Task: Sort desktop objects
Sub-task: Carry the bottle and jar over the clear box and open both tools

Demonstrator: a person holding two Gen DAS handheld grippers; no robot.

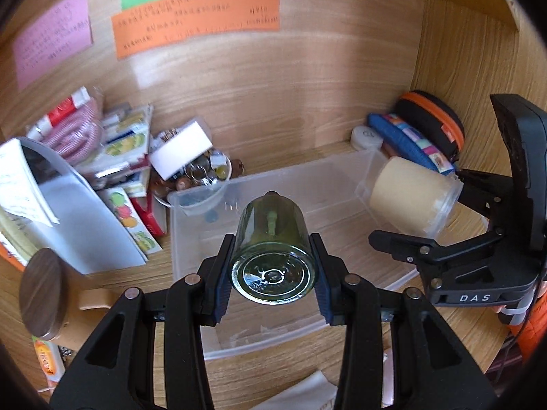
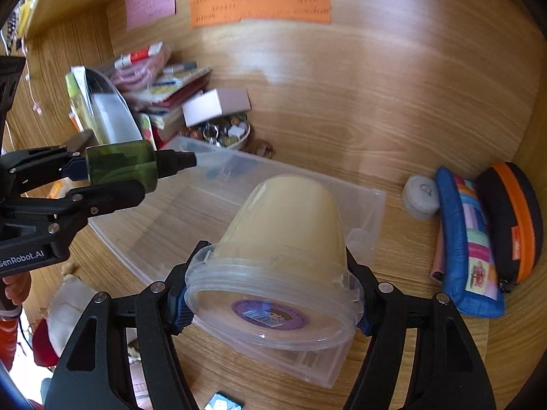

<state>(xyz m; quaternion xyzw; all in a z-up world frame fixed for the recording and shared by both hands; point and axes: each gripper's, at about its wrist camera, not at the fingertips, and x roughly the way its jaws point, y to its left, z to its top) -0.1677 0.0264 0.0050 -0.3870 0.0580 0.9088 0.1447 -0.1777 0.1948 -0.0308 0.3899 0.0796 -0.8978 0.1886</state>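
Note:
My left gripper (image 1: pixel 272 270) is shut on a green transparent bottle (image 1: pixel 270 239), its base toward the camera and its dark cap pointing away. In the right wrist view the same bottle (image 2: pixel 119 167) shows sideways at the left, held by that left gripper (image 2: pixel 116 177). My right gripper (image 2: pixel 270 294) is shut on a clear plastic tub with cream-coloured contents (image 2: pixel 283 239), lid toward the camera. The tub (image 1: pixel 410 198) shows at the right in the left wrist view. Both items hang above a clear plastic bin (image 1: pixel 191 239) on the wooden desk, also seen as the bin (image 2: pixel 362 212).
A pile of books, packets and a bowl of small trinkets (image 1: pixel 205 171) crowds the back left corner. A blue pouch (image 2: pixel 468 239), a black and orange case (image 2: pixel 512 218) and a small white round item (image 2: pixel 420 194) lie at the right. Coloured notes (image 1: pixel 195 20) hang on the back wall.

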